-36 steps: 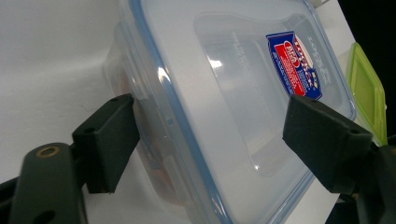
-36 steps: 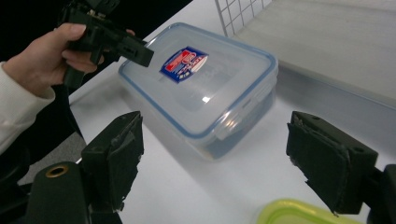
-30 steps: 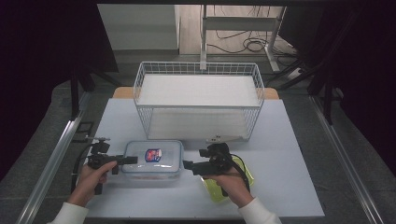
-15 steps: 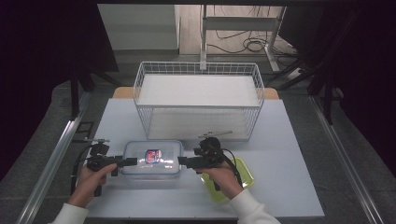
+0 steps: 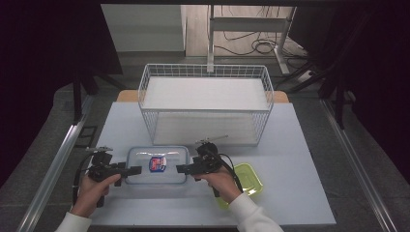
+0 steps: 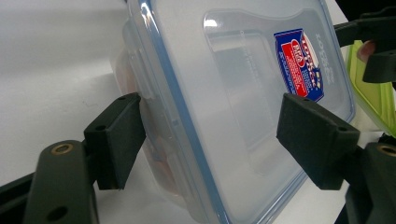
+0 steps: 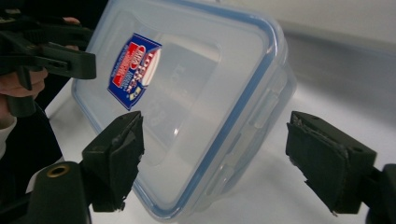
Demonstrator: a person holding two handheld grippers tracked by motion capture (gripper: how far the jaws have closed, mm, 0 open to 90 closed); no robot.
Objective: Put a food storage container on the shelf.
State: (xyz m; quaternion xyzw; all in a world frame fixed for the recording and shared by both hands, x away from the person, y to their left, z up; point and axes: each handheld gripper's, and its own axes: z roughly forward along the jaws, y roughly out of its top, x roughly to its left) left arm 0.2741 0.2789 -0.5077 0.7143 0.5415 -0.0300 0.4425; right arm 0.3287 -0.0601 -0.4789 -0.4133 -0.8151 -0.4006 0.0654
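A clear plastic container (image 5: 157,165) with a blue-rimmed lid and a red and blue label lies flat on the white table (image 5: 300,159), near its front. My left gripper (image 5: 135,170) points at the container's left end; in the left gripper view the gripper (image 6: 215,140) stands open astride that end (image 6: 243,93), one pad beside the side latch, the other over the lid. From the right, my right gripper (image 5: 180,168) reaches the other end. In the right gripper view it (image 7: 215,154) is open wide around a corner of the container (image 7: 187,93), with gaps on both sides.
A white wire basket (image 5: 205,104) stands behind the container at the table's middle back. A yellow-green tray-like piece (image 5: 246,181) lies under the right hand's wrist. The table's front edge is close to both hands.
The right gripper has moved left and down to the container's right end. The left gripper has stayed at the left end.
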